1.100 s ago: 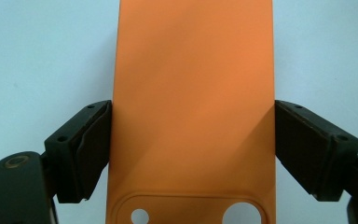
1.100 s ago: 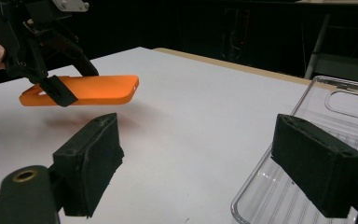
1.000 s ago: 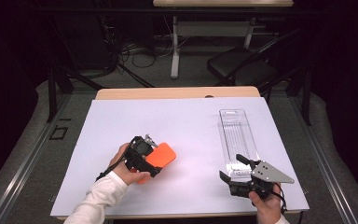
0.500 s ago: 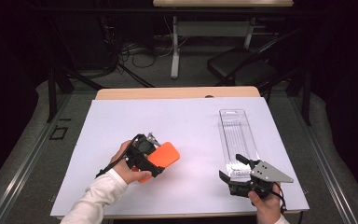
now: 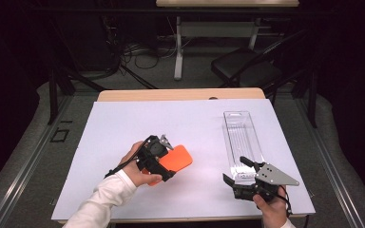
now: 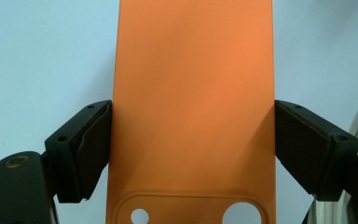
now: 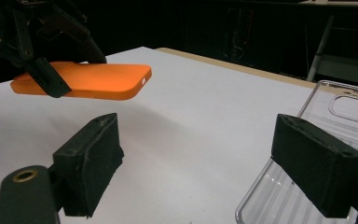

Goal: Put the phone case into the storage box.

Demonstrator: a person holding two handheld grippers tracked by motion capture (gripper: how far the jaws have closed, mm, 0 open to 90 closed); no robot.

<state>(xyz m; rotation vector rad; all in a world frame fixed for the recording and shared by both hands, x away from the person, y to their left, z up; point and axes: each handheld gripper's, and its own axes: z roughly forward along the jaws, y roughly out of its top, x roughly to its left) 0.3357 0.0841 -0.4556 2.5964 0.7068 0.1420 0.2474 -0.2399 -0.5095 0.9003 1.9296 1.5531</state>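
An orange phone case (image 5: 179, 159) hangs a little above the white table, held level. My left gripper (image 5: 168, 159) is shut on it, and in the left gripper view both pads (image 6: 93, 144) press on the long sides of the orange case (image 6: 193, 102) just above its camera cutout. A clear phone case (image 5: 241, 137) lies flat at the right of the table. My right gripper (image 5: 237, 171) stands open at its near end. In the right gripper view the right gripper (image 7: 196, 158) has one jaw over the clear case (image 7: 335, 116), and the orange case (image 7: 93, 81) floats at the far left.
A white sheet (image 5: 123, 123) covers the table, with a wooden edge (image 5: 180, 94) at the far side. Beyond it stand a dark chair (image 5: 247, 71) and table legs on the floor. Bare sheet lies between the two cases.
My left hand has carried the orange case a little to the right and upward. The right gripper has stayed where it was.
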